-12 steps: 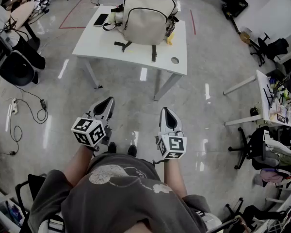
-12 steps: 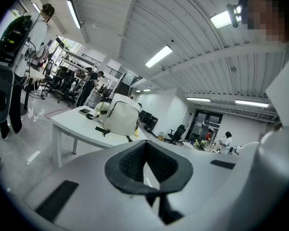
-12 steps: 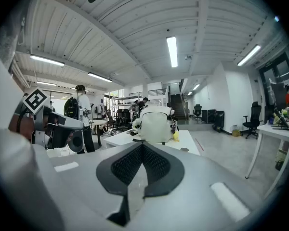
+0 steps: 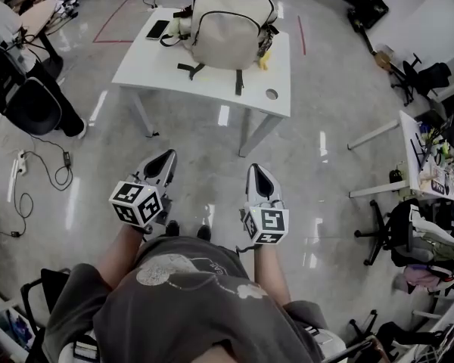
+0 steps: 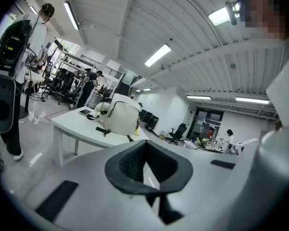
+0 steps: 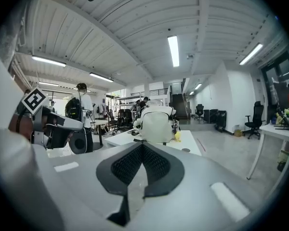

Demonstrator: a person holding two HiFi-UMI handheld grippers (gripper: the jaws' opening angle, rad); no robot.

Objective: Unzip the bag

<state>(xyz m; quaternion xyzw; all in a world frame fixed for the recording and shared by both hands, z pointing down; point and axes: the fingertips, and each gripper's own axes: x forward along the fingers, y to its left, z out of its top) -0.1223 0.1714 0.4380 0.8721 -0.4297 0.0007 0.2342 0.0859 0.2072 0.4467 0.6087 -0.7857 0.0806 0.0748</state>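
Barely anything has shifted since the earlier frame: the left gripper (image 4: 165, 161) and right gripper (image 4: 259, 172) sit in almost the same spot. The unzipping has not begun. The cream bag (image 4: 231, 27) stands toward the far right corner of the white desk (image 4: 147, 66), its zipper apparently closed all round, well apart from both grippers. Approach, grasp and pull all remain. Both grippers are held side by side over the floor, pointing toward the desk and slightly down, fingers clenched together on nothing.
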